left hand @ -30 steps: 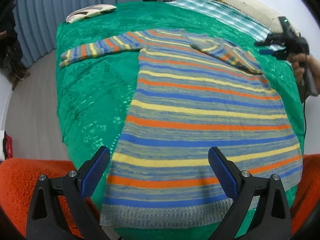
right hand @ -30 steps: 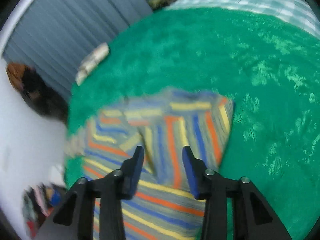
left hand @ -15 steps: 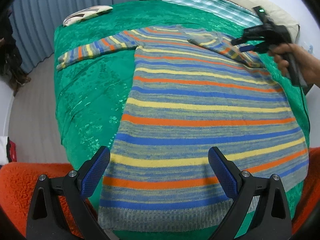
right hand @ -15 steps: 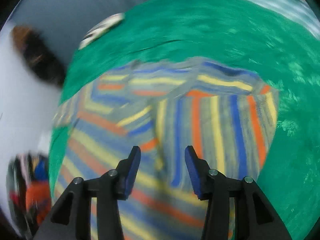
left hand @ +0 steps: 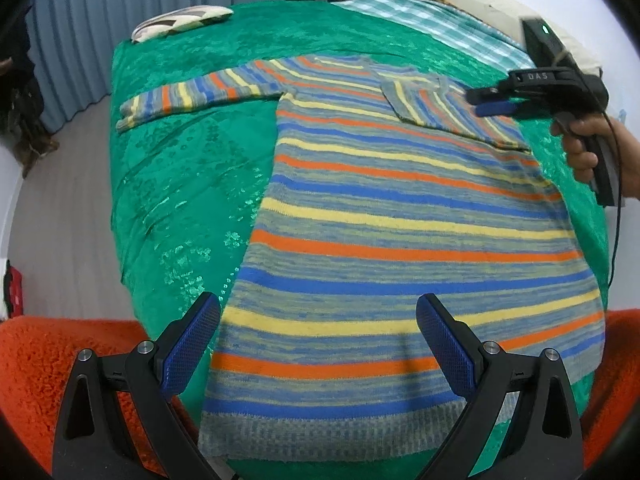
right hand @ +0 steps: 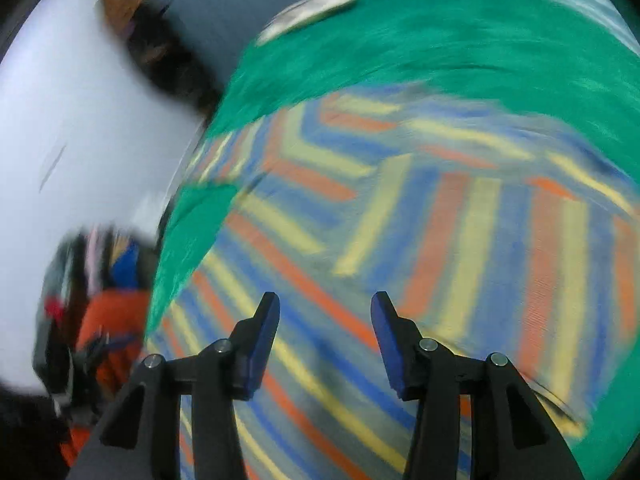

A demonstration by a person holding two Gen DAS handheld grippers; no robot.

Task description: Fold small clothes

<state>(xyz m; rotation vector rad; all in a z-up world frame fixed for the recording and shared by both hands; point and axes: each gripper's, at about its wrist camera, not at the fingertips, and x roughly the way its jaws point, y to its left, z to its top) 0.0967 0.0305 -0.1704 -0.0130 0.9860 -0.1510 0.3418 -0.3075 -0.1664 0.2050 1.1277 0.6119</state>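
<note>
A knitted sweater [left hand: 400, 220] striped in blue, orange, yellow and grey lies flat on the green bed cover [left hand: 180, 184]. One sleeve [left hand: 192, 94] stretches out to the left. The other sleeve [left hand: 432, 108] is folded in across the chest. My left gripper [left hand: 318, 340] hovers open above the hem with nothing between its fingers. My right gripper [left hand: 480, 102], held by a hand [left hand: 580, 148], hangs over the folded sleeve's outer end. In the blurred right wrist view the right gripper [right hand: 324, 308] stands open above the sweater [right hand: 400, 220], its jaws apart and bare.
A patterned pillow [left hand: 182, 22] lies at the bed's far left corner. A checked blanket [left hand: 420, 20] covers the far right. Orange fluffy fabric [left hand: 48, 360] sits below the near edge. Grey curtains [left hand: 80, 20] hang at the back left, with floor left of the bed.
The right gripper has come in from the bed's right side over the folded sleeve, rolling as it went, and its jaws stand a little wider. The left gripper has stayed put.
</note>
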